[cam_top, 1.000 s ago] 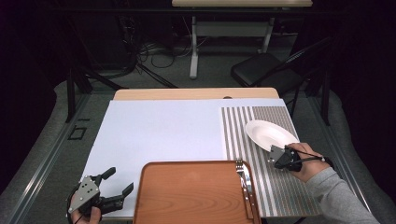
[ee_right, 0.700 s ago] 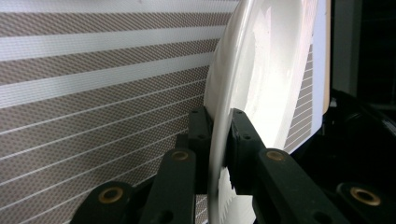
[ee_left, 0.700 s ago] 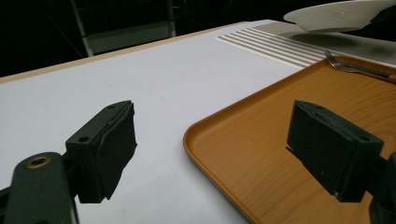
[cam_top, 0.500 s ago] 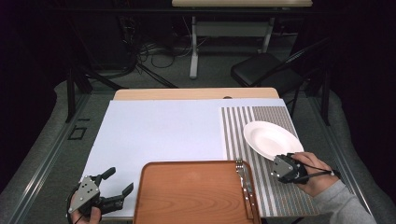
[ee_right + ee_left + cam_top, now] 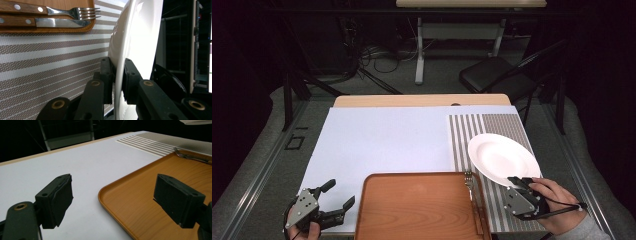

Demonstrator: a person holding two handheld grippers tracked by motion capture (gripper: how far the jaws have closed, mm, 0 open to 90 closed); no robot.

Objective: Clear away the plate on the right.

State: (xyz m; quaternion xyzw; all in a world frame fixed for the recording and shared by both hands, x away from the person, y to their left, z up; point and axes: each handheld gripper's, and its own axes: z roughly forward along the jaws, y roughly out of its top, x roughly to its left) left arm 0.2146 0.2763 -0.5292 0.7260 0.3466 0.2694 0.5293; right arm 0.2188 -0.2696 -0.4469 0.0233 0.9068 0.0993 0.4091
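Striped placemat, right claw pinching unmarked plate

Plate: plain glossy white. Placemat: grey-brown and pale stripes with a fine dotted weave. Tray: orange-brown wood grain. Fork and knife: silver metal, dark wooden handles with pale rivets. Bench: white sheet over a light wood top. Left tool and right tool: black, with grey plates.
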